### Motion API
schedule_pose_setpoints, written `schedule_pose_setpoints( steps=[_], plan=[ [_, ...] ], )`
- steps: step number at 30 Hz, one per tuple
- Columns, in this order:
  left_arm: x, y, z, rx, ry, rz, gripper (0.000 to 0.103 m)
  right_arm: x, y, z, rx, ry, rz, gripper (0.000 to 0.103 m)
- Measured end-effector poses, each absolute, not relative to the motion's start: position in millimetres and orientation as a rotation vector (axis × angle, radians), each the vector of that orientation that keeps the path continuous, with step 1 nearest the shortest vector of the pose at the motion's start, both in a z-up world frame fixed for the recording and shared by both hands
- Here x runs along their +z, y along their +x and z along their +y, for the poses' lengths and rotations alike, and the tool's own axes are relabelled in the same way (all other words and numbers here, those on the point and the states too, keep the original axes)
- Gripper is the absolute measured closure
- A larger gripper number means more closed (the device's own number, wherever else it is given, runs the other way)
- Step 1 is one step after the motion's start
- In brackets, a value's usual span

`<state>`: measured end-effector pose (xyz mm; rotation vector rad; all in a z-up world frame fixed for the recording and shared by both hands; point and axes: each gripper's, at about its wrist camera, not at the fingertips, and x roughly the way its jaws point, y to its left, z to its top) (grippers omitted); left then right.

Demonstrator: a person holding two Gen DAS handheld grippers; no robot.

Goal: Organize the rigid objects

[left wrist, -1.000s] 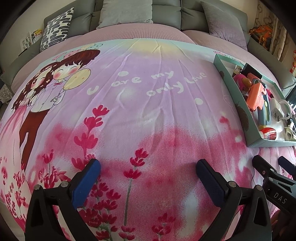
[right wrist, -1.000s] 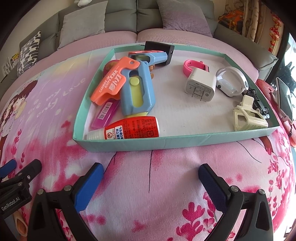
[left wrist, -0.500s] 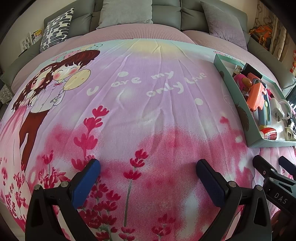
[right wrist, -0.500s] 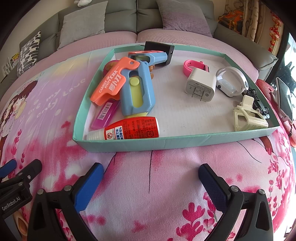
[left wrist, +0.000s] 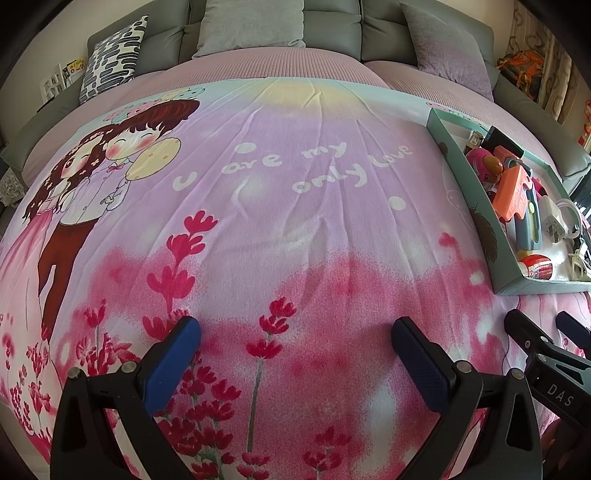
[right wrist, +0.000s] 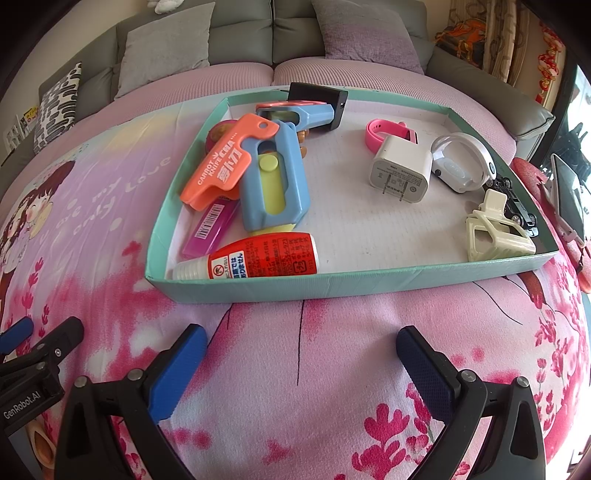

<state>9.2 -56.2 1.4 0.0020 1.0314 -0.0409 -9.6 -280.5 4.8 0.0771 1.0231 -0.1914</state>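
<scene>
A teal tray (right wrist: 332, 286) lies on the pink bedspread and holds several items: an orange toy knife (right wrist: 229, 162), a blue toy (right wrist: 275, 181), a red glue bottle (right wrist: 258, 260), a white charger (right wrist: 400, 173), a pink band (right wrist: 384, 131), a cream clip (right wrist: 495, 232) and a white ring (right wrist: 461, 162). My right gripper (right wrist: 301, 363) hovers open just in front of the tray, holding nothing. My left gripper (left wrist: 295, 354) is open over bare bedspread; the tray (left wrist: 476, 221) lies to its right, and the right gripper's fingers (left wrist: 524, 332) show at the lower right.
Grey sofa cushions (right wrist: 273, 33) and a patterned pillow (left wrist: 110, 51) line the far side. A tablet on a stand (right wrist: 565, 199) sits right of the tray. A small black toy car (right wrist: 517, 206) rests in the tray's right corner.
</scene>
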Motion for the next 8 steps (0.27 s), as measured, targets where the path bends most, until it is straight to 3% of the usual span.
schedule_pose_setpoints(
  steps=[8],
  plan=[
    [1.4, 10.1, -55.7, -0.041, 0.001, 1.032, 0.000, 4.9, -10.3, -280.6, -0.191, 0.077, 1.023, 0.000]
  ],
)
